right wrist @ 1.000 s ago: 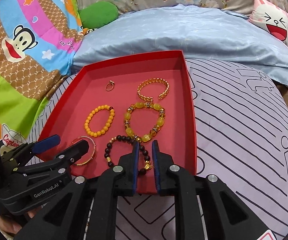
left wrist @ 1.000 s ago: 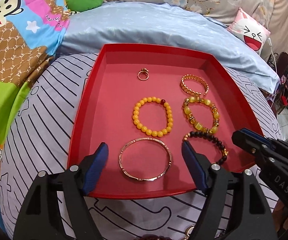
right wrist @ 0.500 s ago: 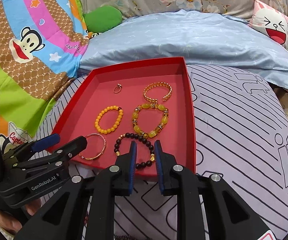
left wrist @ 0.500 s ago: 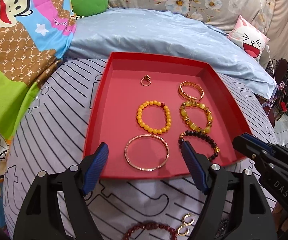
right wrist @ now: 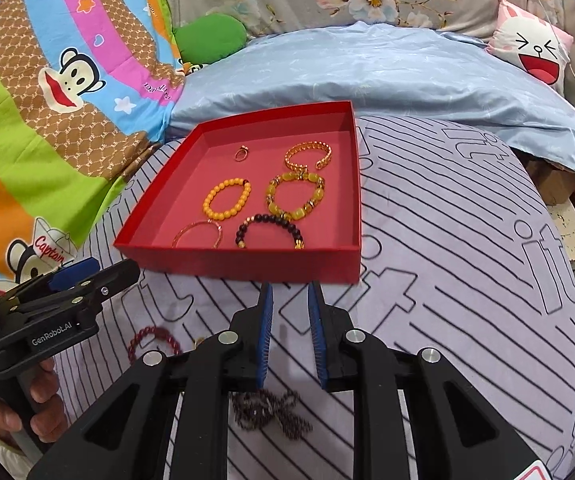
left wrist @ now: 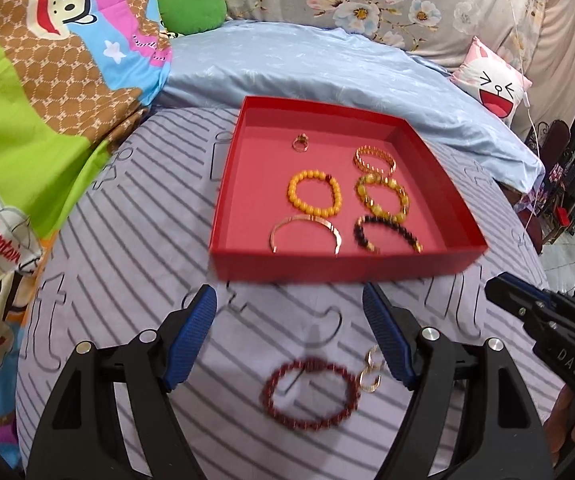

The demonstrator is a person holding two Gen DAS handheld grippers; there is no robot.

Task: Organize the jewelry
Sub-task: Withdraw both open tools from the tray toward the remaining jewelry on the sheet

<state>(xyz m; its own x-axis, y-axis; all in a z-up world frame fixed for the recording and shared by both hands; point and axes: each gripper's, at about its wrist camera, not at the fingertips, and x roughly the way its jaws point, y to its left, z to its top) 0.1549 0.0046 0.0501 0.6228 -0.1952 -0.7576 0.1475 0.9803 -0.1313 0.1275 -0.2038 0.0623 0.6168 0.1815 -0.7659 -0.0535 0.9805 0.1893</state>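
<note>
Between pick-ups, judging by the layout. Six pieces already in the red tray [left wrist: 419, 268] on the striped bed cover [right wrist: 467, 248]: small ring [left wrist: 300, 143], gold chain bangle [left wrist: 374, 159], orange bead bracelet [left wrist: 314, 193], yellow stone bracelet [left wrist: 382, 196], thin gold bangle [left wrist: 306, 233], black bead bracelet [left wrist: 386, 233]. Still loose on the cover, outside the near wall of the tray: dark red bead bracelet [left wrist: 310, 393] with a pair of gold hoop earrings [left wrist: 370, 372] just beside it, and a tangled dark bead strand [right wrist: 271, 408].

Left hand-held gripper [left wrist: 290, 336] spread wide and empty, hovering above the red bracelet, which shows between the two blue pads [left wrist: 191, 340]. Right hand-held gripper [right wrist: 290, 336] narrowed to a slim gap, nothing pinched, poised above the tangled strand.

Next, probably: lower the left one over the red bracelet, catch one side of the loop rather than the whole ring, close, lift clear of the earrings, carry over the tray wall to bare floor on the left side. Risk of dragging the earrings along.
</note>
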